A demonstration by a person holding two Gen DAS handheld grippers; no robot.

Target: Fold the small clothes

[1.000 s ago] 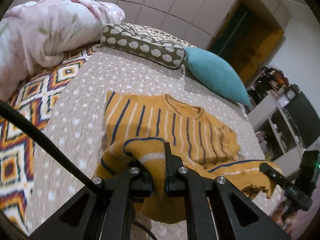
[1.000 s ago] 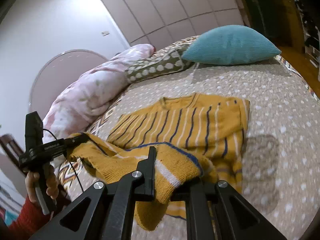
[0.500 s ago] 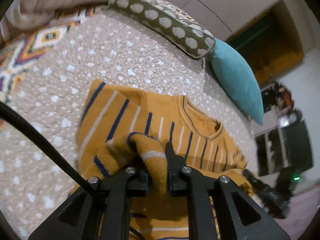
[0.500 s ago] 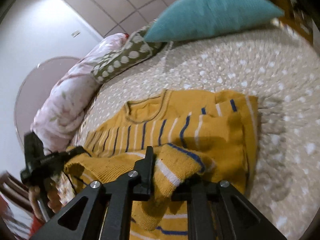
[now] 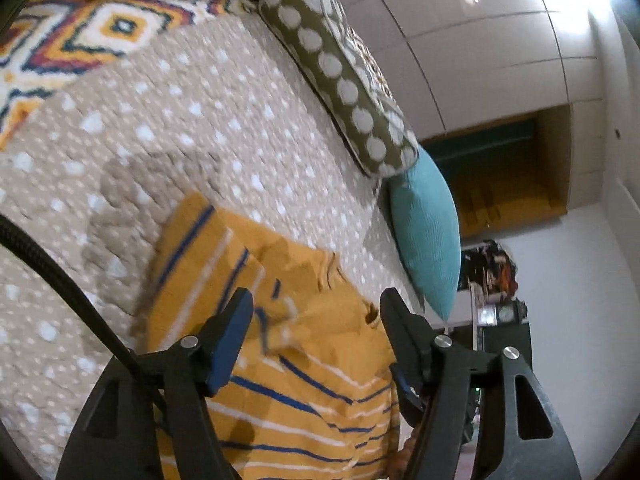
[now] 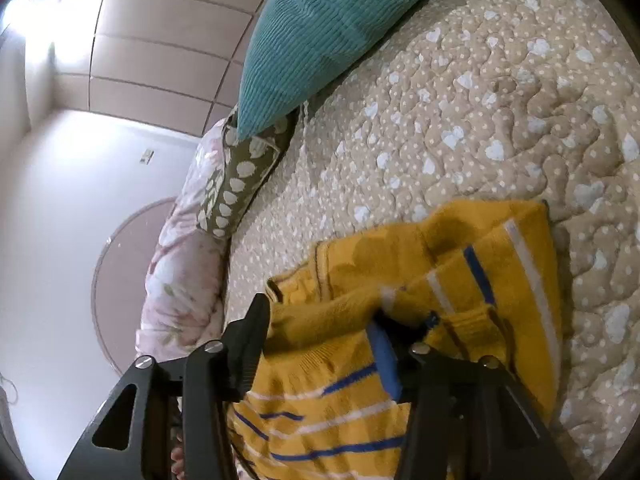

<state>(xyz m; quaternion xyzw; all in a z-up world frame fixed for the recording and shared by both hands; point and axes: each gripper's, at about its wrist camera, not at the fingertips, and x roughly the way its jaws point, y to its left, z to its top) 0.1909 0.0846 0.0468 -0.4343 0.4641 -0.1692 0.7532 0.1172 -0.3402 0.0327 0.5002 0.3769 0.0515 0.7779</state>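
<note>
Left gripper [image 5: 316, 312]: jaws spread wide apart, nothing clamped; the mustard striped sweater [image 5: 280, 360] fills the gap between the two fingers and lies under them, but contact between fingertips and knit cannot be judged from this view. Right gripper [image 6: 320, 320]: jaws likewise well apart, holding nothing; the sweater [image 6: 400, 320] bunches up between the fingers and its fabric appears to press against the inner face of the left finger [image 6: 250, 336], while the right finger's blue pad [image 6: 384, 356] sits against or just beside a fold. The sweater lies on the beige dotted quilt [image 5: 200, 120] in the lower centre of both frames, folded over itself, with blue and white stripes running in two directions and the neckline visible near the fold's upper edge. No containers in view. Upper part of the left view: an olive polka-dot bolster [image 5: 340, 80] touching a teal cushion [image 5: 428, 232]; a geometric patterned blanket [image 5: 80, 40] at upper left. In the right view a pink floral duvet [image 6: 180, 260] lies at mid left beside the bolster. Sweater edges are motion-blurred; its lower portion is cut off by the frame and hidden behind the gripper bodies. A black cable [image 5: 60, 280] crosses the lower left of the left view.
</note>
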